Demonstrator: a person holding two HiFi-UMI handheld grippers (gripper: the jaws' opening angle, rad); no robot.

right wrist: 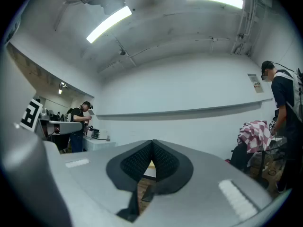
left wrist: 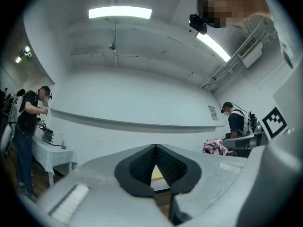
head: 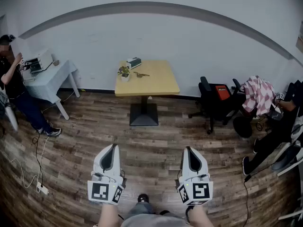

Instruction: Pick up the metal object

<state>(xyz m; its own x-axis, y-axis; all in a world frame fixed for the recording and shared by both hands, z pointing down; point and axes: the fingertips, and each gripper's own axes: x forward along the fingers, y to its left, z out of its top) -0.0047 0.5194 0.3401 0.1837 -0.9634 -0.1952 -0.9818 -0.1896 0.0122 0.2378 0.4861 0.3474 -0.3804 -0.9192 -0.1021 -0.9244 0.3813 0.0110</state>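
The left gripper [head: 112, 148] and the right gripper [head: 188, 150] both have their fingers closed together, holding nothing, well apart from the yellow table [head: 154, 84].

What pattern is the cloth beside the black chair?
The cloth is pink-and-white checked; head view shows it best.

left tool [head: 113, 147]: white shell, black pads | right tool [head: 189, 150]: same | cubes [head: 105, 192]: square black-white markers
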